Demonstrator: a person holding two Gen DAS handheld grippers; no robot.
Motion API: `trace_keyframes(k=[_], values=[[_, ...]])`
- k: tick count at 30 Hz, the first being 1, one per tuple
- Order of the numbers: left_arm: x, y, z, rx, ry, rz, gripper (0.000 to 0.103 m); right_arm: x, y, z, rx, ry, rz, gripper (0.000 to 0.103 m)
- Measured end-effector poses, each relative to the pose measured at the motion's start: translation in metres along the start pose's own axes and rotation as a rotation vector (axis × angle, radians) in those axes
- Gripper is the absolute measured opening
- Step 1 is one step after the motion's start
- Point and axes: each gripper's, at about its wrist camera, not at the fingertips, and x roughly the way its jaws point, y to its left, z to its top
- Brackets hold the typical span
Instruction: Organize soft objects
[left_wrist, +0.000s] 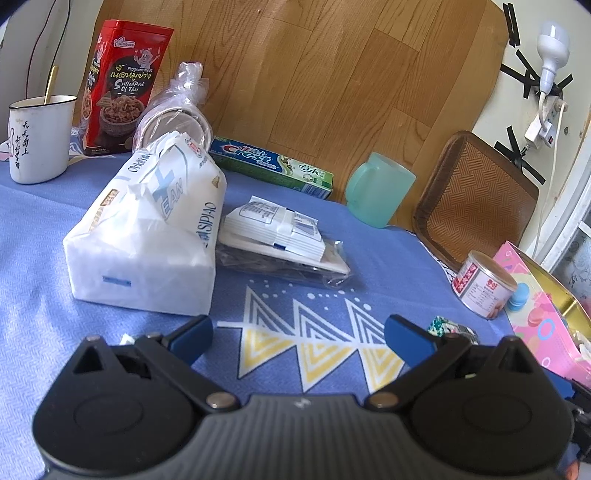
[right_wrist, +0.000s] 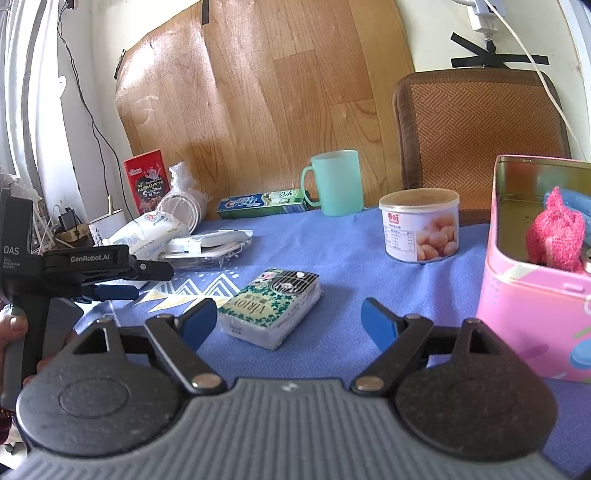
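Near the table's front edge, the right gripper (right_wrist: 288, 321) is hovering with its blue fingers spread apart and holding nothing, the small tissue pack (right_wrist: 271, 308) lying flat just ahead between them; judged: lined up for a pinch across its short sides. The pink tin (right_wrist: 524, 295) is sitting open at the right edge with a pink knitted item (right_wrist: 556, 236) already inside, so it is likely serving as the collection bin. The left gripper (left_wrist: 297, 338) is also hanging with its fingers apart and empty, facing the large tissue bag (left_wrist: 147, 236) lying toward the left, touching the packet stack (left_wrist: 280, 236).
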Motion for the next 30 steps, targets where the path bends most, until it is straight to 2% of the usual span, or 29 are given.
trace_keyframes(k=[14,19,30], values=[[0.001,0.0,0.0,0.005,0.004,0.002,0.103,-0.001,0.002,-0.001,0.002,0.002,-0.013,0.087],[0.0,0.002,0.0,-0.001,0.003,-0.011,0.103,0.005,0.007,0.0,-0.016,0.043,-0.002,0.087],[-0.005,0.002,-0.001,-0.001,-0.013,-0.095,0.102,0.031,0.027,0.002,-0.113,0.177,-0.014,0.087]])
